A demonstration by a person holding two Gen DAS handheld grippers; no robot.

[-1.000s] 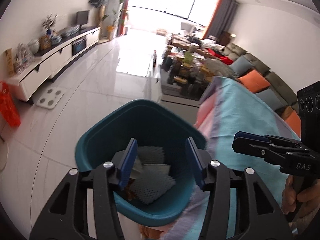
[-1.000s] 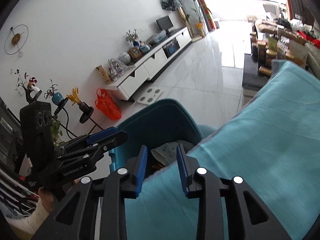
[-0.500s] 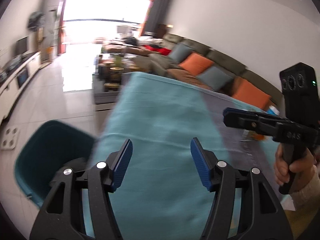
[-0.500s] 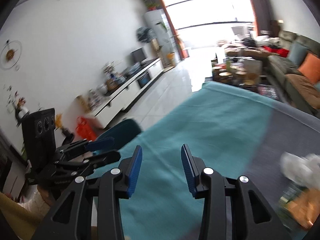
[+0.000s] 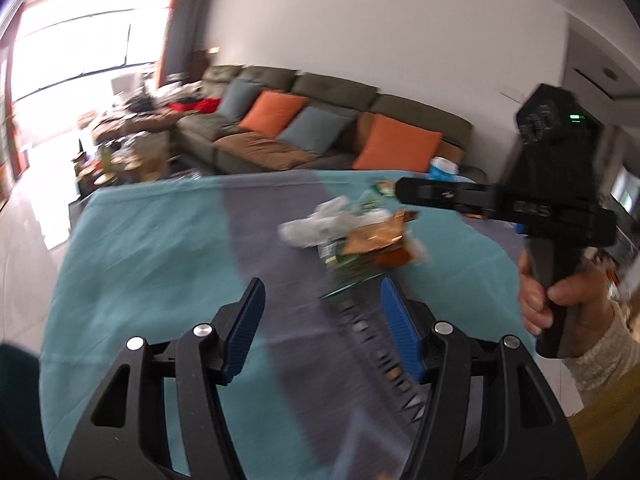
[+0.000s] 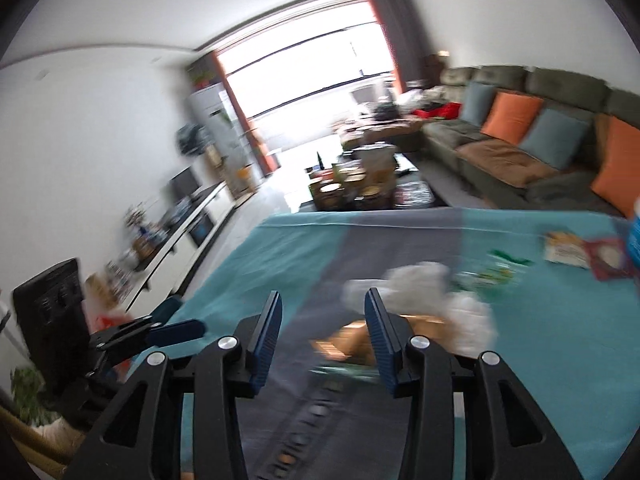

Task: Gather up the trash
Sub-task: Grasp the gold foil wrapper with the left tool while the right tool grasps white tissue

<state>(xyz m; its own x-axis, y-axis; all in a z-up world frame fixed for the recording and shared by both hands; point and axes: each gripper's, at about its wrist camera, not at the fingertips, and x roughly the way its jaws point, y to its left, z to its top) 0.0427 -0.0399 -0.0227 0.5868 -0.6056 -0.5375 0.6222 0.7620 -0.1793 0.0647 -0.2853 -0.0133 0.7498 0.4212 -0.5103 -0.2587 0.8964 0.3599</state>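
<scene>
A pile of trash lies on the teal and grey tablecloth (image 5: 152,248): white crumpled tissue (image 5: 316,226), an orange-brown wrapper (image 5: 374,236) and green wrappers (image 5: 344,260). My left gripper (image 5: 322,320) is open and empty, just short of the pile. My right gripper (image 6: 322,330) is open and empty, with the tissue (image 6: 416,284) and brown wrapper (image 6: 352,340) just beyond its fingertips. It also shows in the left wrist view (image 5: 404,192), above the pile. More wrappers (image 6: 584,254) lie at the far right. Both views are blurred.
A dark teal bin edge (image 5: 16,376) shows at the lower left beside the table. A sofa with orange and blue cushions (image 5: 320,128) stands behind the table. A cluttered coffee table (image 6: 360,188) and a TV cabinet (image 6: 180,236) lie beyond.
Both grippers have swung right, away from the teal bin, across the tablecloth to the trash pile. Both stay open and empty.
</scene>
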